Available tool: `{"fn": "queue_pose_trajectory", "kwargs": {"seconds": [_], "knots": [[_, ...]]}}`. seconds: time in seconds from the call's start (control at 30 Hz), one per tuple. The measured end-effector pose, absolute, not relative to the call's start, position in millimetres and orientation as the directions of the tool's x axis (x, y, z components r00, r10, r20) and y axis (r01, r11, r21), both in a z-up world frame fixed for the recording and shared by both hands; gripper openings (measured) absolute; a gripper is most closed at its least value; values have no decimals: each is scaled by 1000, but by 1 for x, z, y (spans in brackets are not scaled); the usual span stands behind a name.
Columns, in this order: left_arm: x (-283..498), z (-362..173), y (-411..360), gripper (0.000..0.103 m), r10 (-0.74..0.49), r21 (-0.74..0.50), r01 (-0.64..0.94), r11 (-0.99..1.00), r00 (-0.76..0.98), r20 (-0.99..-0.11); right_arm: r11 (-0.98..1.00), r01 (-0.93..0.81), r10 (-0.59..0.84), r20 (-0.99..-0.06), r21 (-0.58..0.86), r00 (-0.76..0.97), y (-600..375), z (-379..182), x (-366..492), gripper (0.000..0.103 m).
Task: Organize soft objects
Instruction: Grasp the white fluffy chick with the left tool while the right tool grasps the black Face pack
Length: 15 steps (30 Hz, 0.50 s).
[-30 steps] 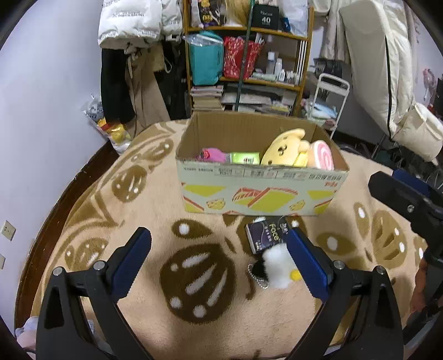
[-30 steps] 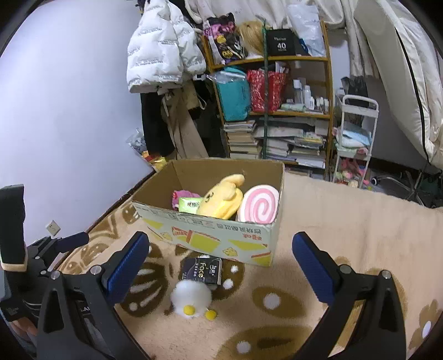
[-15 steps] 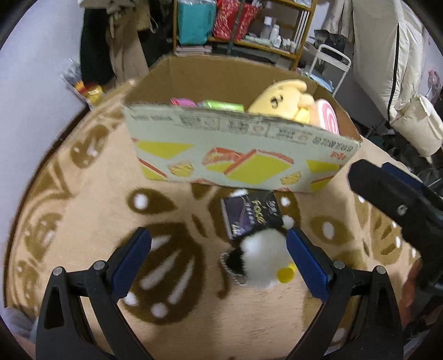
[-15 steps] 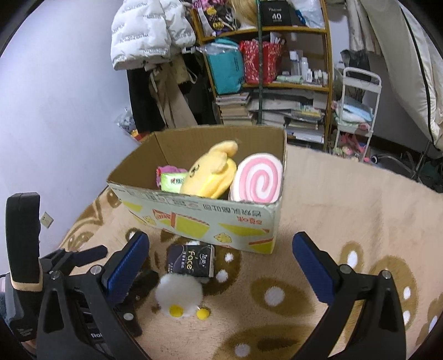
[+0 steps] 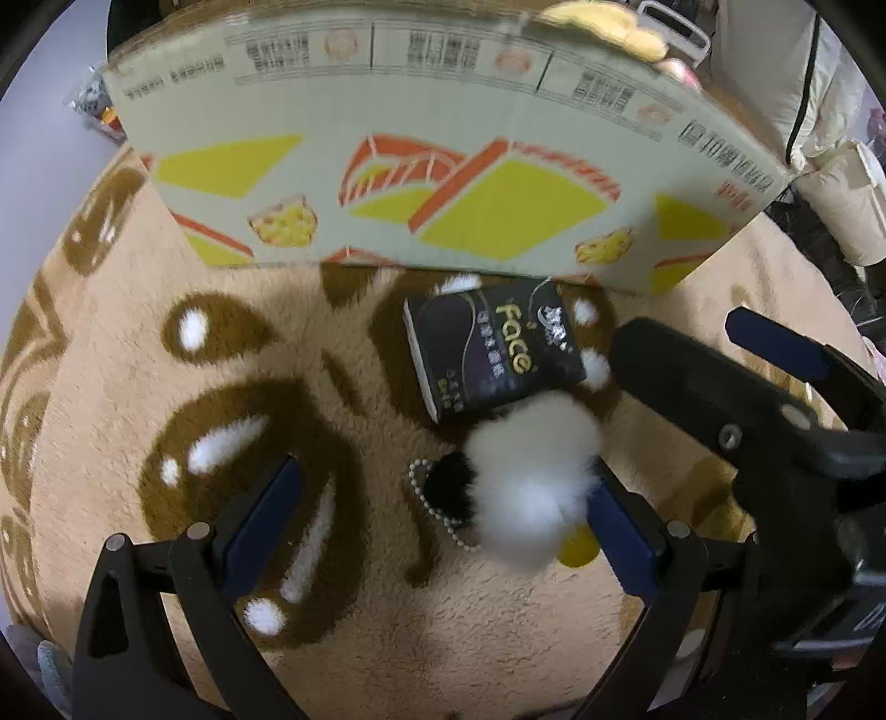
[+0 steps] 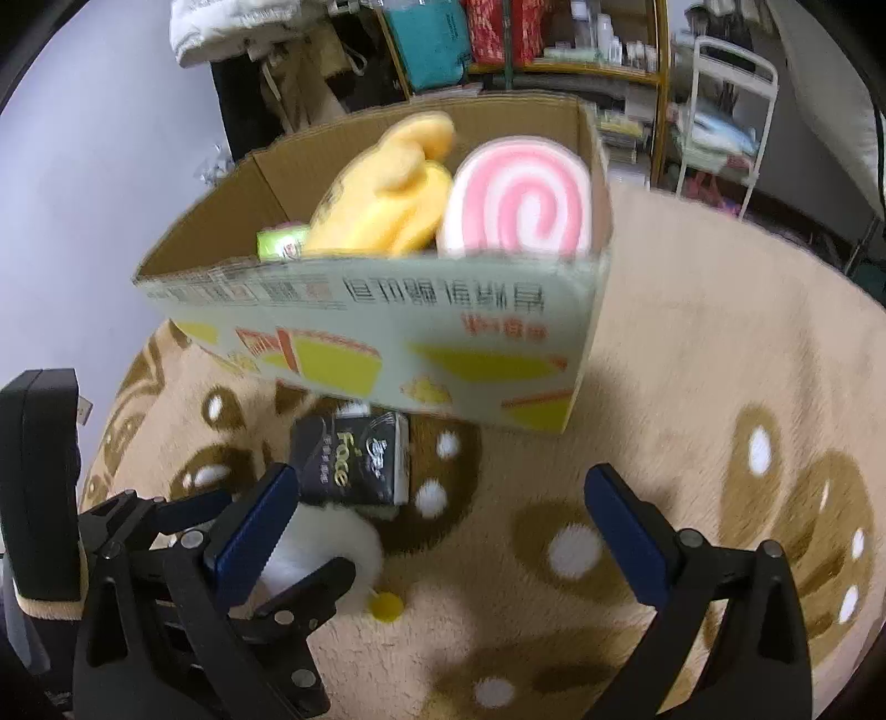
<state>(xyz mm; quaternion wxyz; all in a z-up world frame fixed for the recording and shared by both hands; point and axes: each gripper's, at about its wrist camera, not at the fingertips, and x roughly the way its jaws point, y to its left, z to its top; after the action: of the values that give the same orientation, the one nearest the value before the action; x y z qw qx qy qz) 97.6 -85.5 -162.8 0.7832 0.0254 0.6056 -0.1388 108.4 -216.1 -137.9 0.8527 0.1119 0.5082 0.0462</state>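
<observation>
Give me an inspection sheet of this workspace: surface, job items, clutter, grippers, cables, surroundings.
Surface: beige plush rug with brown patterns and white spots.
Job's things: cardboard box holding a yellow plush toy, a pink swirl cushion and a green packet. On the rug in front of it: a black tissue pack and, touching its near edge, a white fluffy keychain plush with a bead chain.
Clutter: nothing seen on the rug.
Grippers: left gripper low over the plush, jaws open around it; right gripper jaws open, empty.
Cables: nothing seen.
Surroundings: crowded shelf, hanging coats, white wire cart.
</observation>
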Motion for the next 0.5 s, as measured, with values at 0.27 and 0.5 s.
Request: {"fn": "queue_pose_trajectory", "kwargs": {"seconds": [0.27, 0.5], "knots": [[99, -169, -94, 86, -198, -141, 246, 959, 223, -954, 964, 69, 201, -873, 257, 444, -221, -153, 109, 103], [97, -160, -84, 47, -278, -220, 242, 945, 237, -931, 960, 72, 213, -872, 270, 440, -223, -153, 112, 103]]}}
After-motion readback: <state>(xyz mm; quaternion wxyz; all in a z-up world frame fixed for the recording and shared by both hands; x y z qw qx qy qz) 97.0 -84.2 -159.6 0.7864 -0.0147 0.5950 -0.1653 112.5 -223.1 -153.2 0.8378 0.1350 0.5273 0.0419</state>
